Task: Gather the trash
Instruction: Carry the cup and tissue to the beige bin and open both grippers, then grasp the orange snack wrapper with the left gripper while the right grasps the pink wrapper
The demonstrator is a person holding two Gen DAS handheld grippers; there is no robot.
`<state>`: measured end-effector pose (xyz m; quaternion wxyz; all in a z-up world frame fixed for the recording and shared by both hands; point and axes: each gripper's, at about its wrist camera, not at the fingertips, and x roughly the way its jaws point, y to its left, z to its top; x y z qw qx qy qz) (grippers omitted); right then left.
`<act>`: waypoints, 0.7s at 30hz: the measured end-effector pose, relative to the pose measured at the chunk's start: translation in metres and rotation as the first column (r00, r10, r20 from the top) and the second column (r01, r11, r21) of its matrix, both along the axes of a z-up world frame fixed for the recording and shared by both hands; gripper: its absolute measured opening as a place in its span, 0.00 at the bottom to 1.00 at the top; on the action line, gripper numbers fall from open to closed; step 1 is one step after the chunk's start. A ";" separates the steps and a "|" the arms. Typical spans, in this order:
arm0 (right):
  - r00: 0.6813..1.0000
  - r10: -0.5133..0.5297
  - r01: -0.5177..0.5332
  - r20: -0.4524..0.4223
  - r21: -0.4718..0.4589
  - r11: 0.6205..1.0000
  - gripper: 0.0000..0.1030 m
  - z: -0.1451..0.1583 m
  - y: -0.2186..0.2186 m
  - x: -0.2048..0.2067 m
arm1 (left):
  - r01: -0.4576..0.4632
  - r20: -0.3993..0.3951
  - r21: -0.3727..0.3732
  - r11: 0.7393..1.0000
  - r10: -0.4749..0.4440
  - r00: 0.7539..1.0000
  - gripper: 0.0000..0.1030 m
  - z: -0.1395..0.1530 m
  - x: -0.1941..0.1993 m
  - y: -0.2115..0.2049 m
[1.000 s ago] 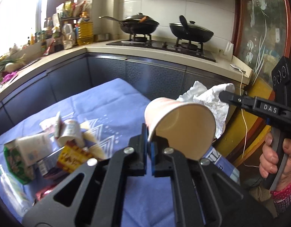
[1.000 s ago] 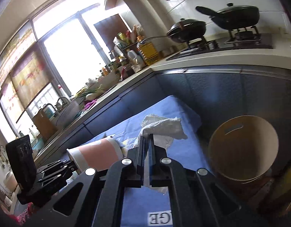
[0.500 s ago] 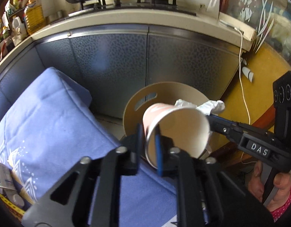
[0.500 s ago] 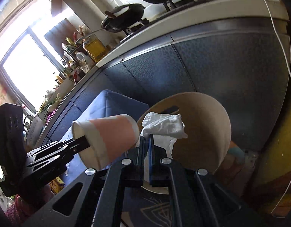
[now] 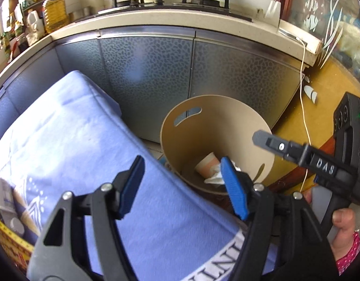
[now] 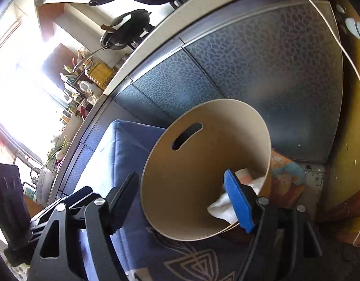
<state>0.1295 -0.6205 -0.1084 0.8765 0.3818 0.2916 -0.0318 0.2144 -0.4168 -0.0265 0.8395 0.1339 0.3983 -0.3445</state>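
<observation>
Blue cloth (image 5: 70, 140) beside bin (image 5: 226, 121)

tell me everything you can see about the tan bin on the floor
The bin is a round, open-topped tub with thin, smooth tan walls, like plastic or bent board, and a curved handle slot cut near the rim. It stands upright on the floor in front of the dark patterned cabinet doors, beside the blue-covered table. At its bottom lie a pink and white paper cup on its side and crumpled white tissue.
</observation>
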 end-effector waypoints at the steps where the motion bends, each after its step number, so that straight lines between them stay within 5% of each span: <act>1: 1.000 0.000 0.000 0.010 -0.009 1.000 0.72 0.005 0.004 -0.004 | -0.006 0.003 -0.006 1.000 0.006 1.000 0.63 0.002 -0.005 0.009; 14: 0.978 0.205 -0.196 0.044 -0.159 0.968 0.72 0.064 0.114 -0.004 | -0.150 0.125 -0.023 0.988 0.152 0.980 0.63 0.013 -0.084 0.174; 21: 0.912 0.410 -0.405 -0.023 -0.210 0.890 0.72 0.066 0.214 0.013 | -0.364 0.081 -0.021 0.931 0.364 0.928 0.71 -0.006 -0.107 0.296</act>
